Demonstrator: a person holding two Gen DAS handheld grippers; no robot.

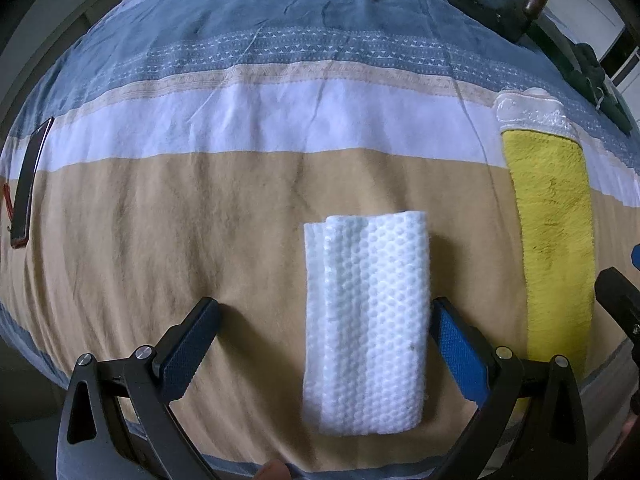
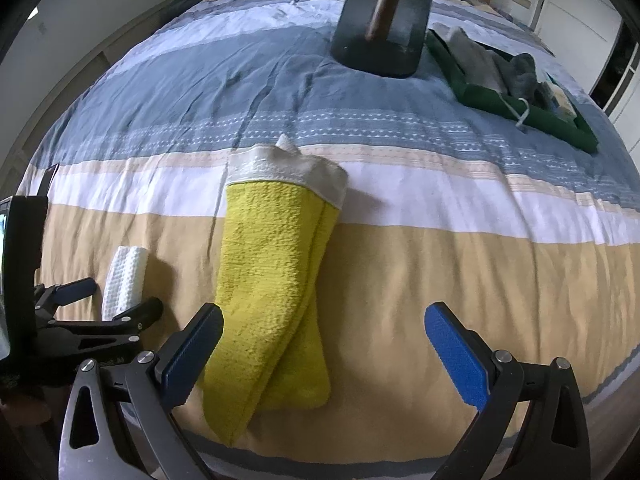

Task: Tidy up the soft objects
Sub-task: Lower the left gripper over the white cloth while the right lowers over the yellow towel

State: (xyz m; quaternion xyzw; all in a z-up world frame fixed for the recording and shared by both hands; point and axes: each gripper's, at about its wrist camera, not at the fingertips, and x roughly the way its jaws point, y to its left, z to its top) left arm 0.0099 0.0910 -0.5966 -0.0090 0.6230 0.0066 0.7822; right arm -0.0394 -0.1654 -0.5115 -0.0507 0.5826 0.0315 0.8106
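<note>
Folded white cloth (image 1: pixel 366 324) lies flat on the tan band of the bed (image 1: pixel 160 220), and from the left wrist we see our left gripper (image 1: pixel 324 340) hovering low over it, jaws spread wide and empty, the cloth sitting toward the blue pad (we judge a pinch from the sides is being lined up). A phone (image 1: pixel 28 188) rests at the bed's far left edge.

From the right wrist, our right gripper (image 2: pixel 324 344) is likewise open and holding nothing, with the yellow towel (image 2: pixel 272 300) lying lengthwise near its dark pad. Farther off sits a green tray (image 2: pixel 516 108) already holding grey cloths, probably the destination.
</note>
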